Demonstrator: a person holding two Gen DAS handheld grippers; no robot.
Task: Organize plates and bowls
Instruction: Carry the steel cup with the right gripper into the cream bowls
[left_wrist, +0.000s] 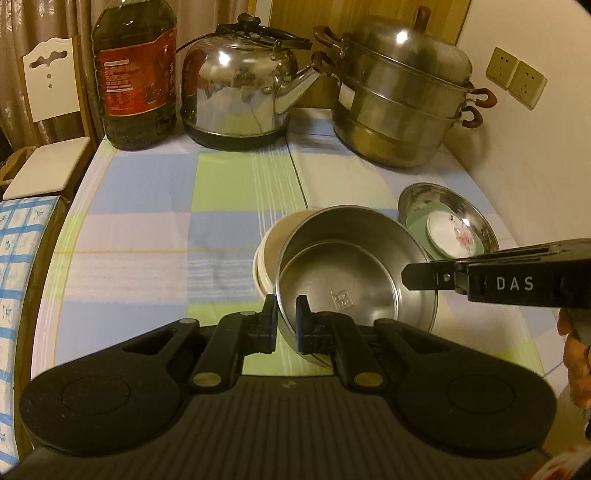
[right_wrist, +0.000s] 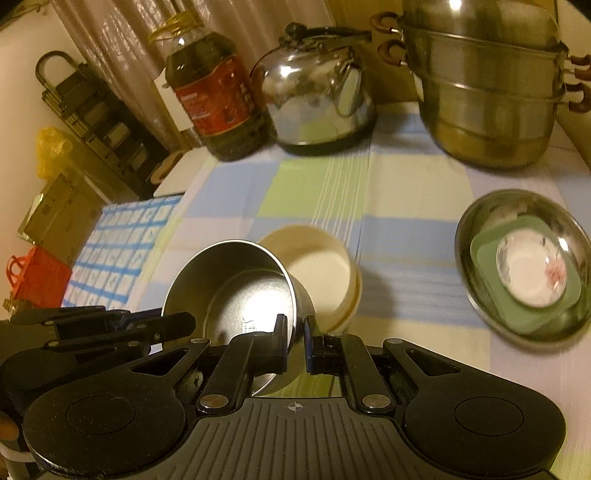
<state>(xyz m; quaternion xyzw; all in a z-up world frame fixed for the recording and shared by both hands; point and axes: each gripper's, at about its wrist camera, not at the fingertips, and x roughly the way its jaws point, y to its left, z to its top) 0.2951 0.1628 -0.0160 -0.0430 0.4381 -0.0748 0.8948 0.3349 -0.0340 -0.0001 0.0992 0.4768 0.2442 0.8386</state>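
A steel bowl (left_wrist: 343, 280) (right_wrist: 236, 291) hangs tilted, held by its rim from two sides. My left gripper (left_wrist: 288, 310) (right_wrist: 184, 321) is shut on the rim's near left part. My right gripper (right_wrist: 295, 326) (left_wrist: 410, 275) is shut on the opposite part of the rim. Just behind the steel bowl a cream bowl (left_wrist: 269, 251) (right_wrist: 317, 273) stands on the checked cloth, partly hidden by it. To the right lies a steel plate (left_wrist: 417, 192) (right_wrist: 469, 229) holding a green square plate (left_wrist: 417, 221) (right_wrist: 491, 240) with a small white flowered dish (left_wrist: 454, 232) (right_wrist: 528, 273) on top.
Along the back of the table stand an oil bottle (left_wrist: 135, 74) (right_wrist: 218, 96), a steel kettle (left_wrist: 240, 85) (right_wrist: 314, 96) and a stacked steamer pot (left_wrist: 402, 99) (right_wrist: 487, 92). A white chair (left_wrist: 51, 110) is beyond the table's left edge. A person's hand (left_wrist: 576, 354) shows at the right.
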